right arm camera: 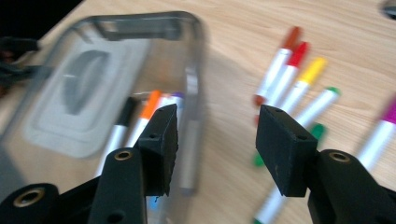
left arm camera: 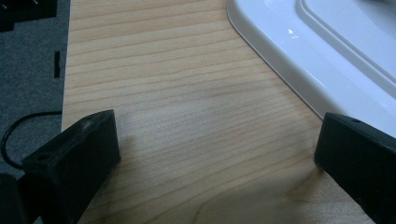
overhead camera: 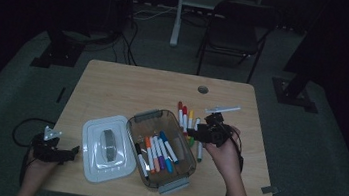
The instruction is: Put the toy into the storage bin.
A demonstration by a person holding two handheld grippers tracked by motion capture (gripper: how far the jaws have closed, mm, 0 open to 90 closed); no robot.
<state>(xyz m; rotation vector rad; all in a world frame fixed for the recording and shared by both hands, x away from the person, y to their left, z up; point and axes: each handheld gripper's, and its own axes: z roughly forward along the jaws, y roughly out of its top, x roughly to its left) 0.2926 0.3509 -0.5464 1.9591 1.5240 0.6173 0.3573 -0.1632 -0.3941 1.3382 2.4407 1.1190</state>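
The lid [left arm camera: 327,51] beyond the left tongs [left arm camera: 217,154] is cut off by the frame. Between the right tongs [right arm camera: 215,149], the container [right arm camera: 191,70] is blurred. The markers [right arm camera: 299,84] beside them blur too.

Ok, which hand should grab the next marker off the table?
Right: its hand-held gripper hangs open beside the loose markers; the left hand-held gripper sits beyond the lid.

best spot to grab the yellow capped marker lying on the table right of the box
Grip the yellow capped marker across its white barrel, coming from above with the right gripper jaws straddling it. It lies flat beside the red-capped marker, so jaws must slip between close neighbours.
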